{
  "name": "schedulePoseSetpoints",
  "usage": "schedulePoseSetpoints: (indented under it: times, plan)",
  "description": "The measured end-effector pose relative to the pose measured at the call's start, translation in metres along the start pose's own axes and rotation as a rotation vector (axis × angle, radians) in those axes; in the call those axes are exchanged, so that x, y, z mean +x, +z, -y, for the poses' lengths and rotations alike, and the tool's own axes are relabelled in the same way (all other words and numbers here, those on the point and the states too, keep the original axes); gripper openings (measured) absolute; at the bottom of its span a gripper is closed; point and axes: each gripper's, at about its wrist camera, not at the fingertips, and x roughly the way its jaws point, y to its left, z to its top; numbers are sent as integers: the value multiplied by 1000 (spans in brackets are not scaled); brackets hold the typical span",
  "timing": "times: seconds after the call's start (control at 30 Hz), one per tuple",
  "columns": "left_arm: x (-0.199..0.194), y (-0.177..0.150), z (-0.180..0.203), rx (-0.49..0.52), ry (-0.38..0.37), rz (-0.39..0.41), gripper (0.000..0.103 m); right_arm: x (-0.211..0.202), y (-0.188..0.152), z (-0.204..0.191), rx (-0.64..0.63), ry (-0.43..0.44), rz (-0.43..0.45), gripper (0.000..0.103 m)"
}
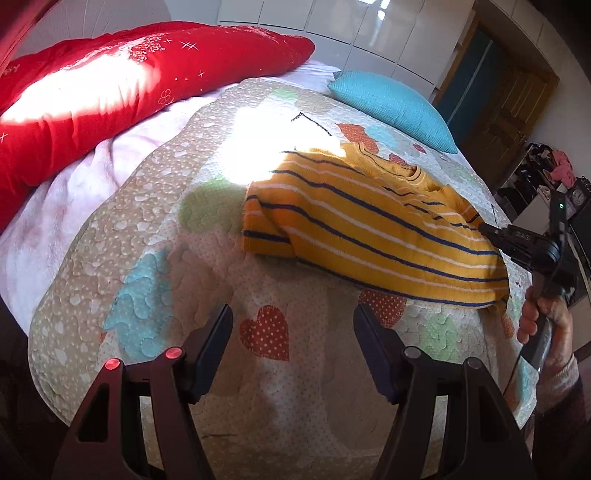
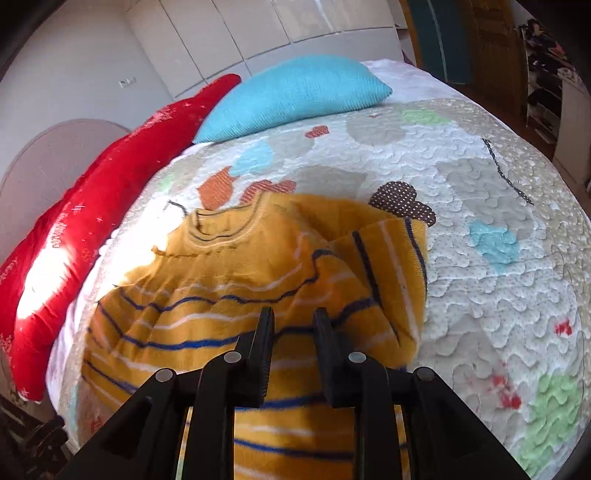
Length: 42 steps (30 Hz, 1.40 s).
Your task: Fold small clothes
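A yellow sweater (image 1: 369, 229) with blue and white stripes lies on the patterned quilt (image 1: 147, 240), its collar toward the far side. One sleeve (image 2: 391, 258) is folded over the body. My left gripper (image 1: 292, 314) is open above bare quilt, short of the sweater's near edge, with nothing between its fingers. My right gripper (image 1: 487, 230), held by a person's hand (image 1: 546, 321), reaches the sweater's right side. In the right wrist view the right gripper (image 2: 293, 314) hangs just over the sweater (image 2: 221, 302). Its jaws stand a narrow gap apart with no cloth pinched between them.
A red duvet (image 1: 110, 85) is bunched along the far left of the bed. A blue cushion (image 1: 395, 107) lies at the head end. White wardrobe doors (image 1: 332, 22) stand behind. A cluttered shelf (image 1: 554, 173) and a wooden door are at the right.
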Motion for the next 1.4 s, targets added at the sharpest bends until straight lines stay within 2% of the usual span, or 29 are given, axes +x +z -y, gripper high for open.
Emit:
schedulePoseSetpoints:
  times: [0.03, 0.1, 0.17, 0.2, 0.23, 0.37, 0.47, 0.53, 0.57, 0.6, 0.63, 0.73, 0.77, 0.87, 0.97, 1.1, 1.23, 1.27, 1.33, 1.4]
  plan:
    - [-2, -3, -1, 4, 13, 3, 67, 15, 2, 6, 10, -38, -30, 37]
    - [-6, -7, -4, 12, 41, 9, 69, 34, 2, 18, 23, -73, -63, 37]
    - [-10, -10, -7, 18, 59, 17, 69, 30, 5, 6, -38, -140, -70, 37]
    - [-11, -11, -9, 19, 65, 20, 69, 22, 6, -5, -69, -198, -52, 38]
    - [-12, -12, -11, 18, 69, 22, 69, 10, 5, -15, -86, -216, -8, 43]
    - [-8, -14, -16, 0, 62, 21, 70, -18, -3, -60, -158, -66, 77, 43]
    - [-5, -16, -14, -9, 53, 7, 70, -15, -18, -96, -232, 14, 73, 43]
    - [-7, -18, -13, -3, 49, 9, 70, 5, -31, -118, -286, 6, 25, 44]
    - [-9, -19, -13, 0, 52, 12, 70, 17, -37, -125, -301, -5, -9, 46]
    - [-11, -20, -14, 2, 56, 17, 70, 32, -44, -128, -308, -21, -50, 53]
    - [-14, -20, -15, 2, 61, 22, 70, 48, -48, -128, -311, -41, -97, 54]
    - [-22, -20, -27, -13, 74, 43, 71, 39, -50, -137, -337, -99, -54, 54]
    - [-24, -20, -32, -23, 76, 51, 73, 28, -51, -142, -341, -84, -26, 54]
    - [-27, -18, -49, -61, 78, 65, 75, -5, -59, -169, -415, 50, 35, 54]
    - [-28, -18, -66, -108, 73, 76, 75, -14, -78, -209, -522, 193, 1, 54]
    - [-35, -21, -88, -157, 75, 92, 75, -5, -117, -268, -753, 205, -1, 54]
    - [-45, -27, -110, -195, 92, 112, 75, 18, -140, -310, -859, 212, -37, 53]
    - [-46, -28, -115, -202, 95, 117, 75, 27, -144, -316, -883, 183, -40, 51]
    - [-49, -30, -124, -218, 98, 123, 75, 51, -149, -327, -923, 85, -73, 7]
    - [-52, -31, -133, -237, 95, 129, 75, 67, -146, -331, -882, 72, -120, 6]
